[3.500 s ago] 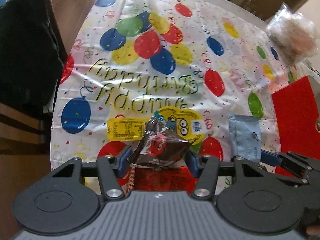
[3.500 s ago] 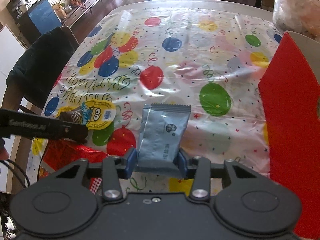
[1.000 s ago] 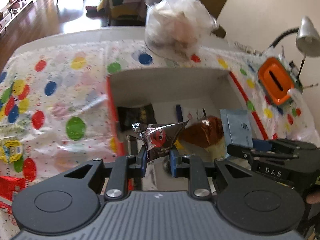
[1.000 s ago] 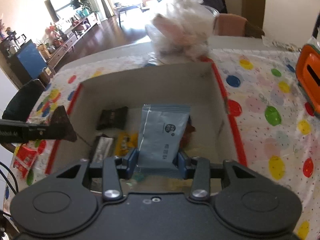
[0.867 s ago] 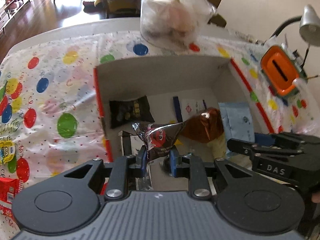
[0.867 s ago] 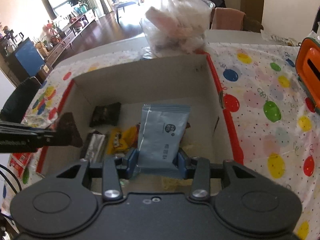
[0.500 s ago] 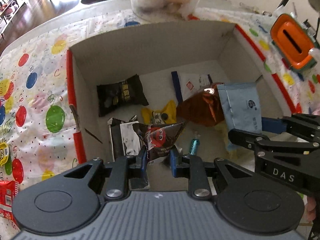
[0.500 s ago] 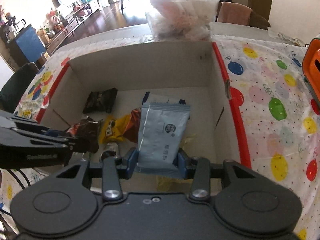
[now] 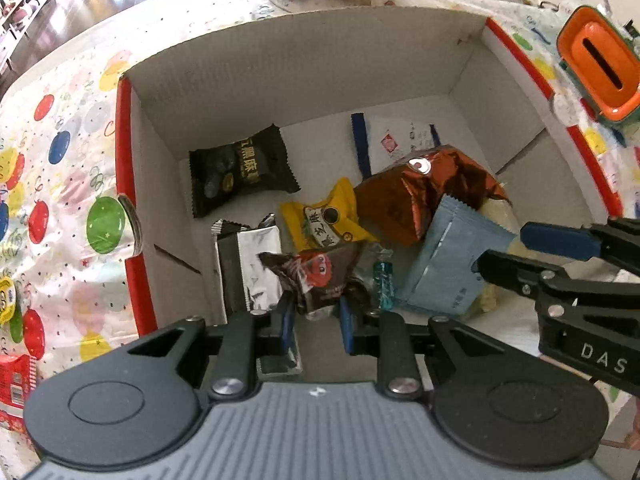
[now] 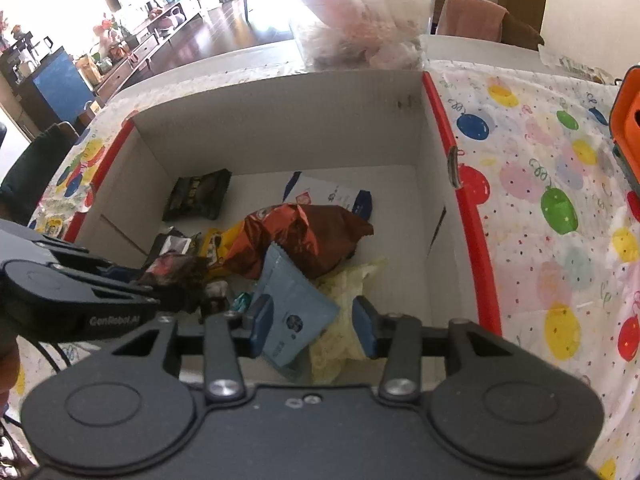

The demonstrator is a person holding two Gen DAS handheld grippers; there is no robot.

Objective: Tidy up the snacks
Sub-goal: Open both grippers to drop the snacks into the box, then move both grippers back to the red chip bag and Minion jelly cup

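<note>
A white cardboard box (image 9: 300, 72) with red outer sides stands on the balloon tablecloth, and both grippers reach down into it. My left gripper (image 9: 317, 322) is shut on a brown candy packet (image 9: 316, 276) with a red face, low over the snacks at the box's near left. My right gripper (image 10: 313, 330) has its jaws opening. The pale blue packet (image 10: 296, 312) has tipped leftward between them. It leans on the left finger, clear of the right pad, and lies on the pile. In the left wrist view the blue packet (image 9: 444, 268) sits just ahead of the right gripper (image 9: 504, 252).
In the box lie a black packet (image 9: 240, 172), a yellow one (image 9: 324, 220), an orange-brown foil bag (image 9: 424, 192), a silver-black bar (image 9: 248, 264) and a teal candy (image 9: 384, 280). A clear tub (image 10: 360, 20) stands behind the box, an orange holder (image 9: 596, 60) to its right, a red packet (image 9: 12, 384) on the cloth.
Both grippers have come down inside the box. The right jaws have spread and the blue packet has tilted out of their grip. The left still grips the brown packet.
</note>
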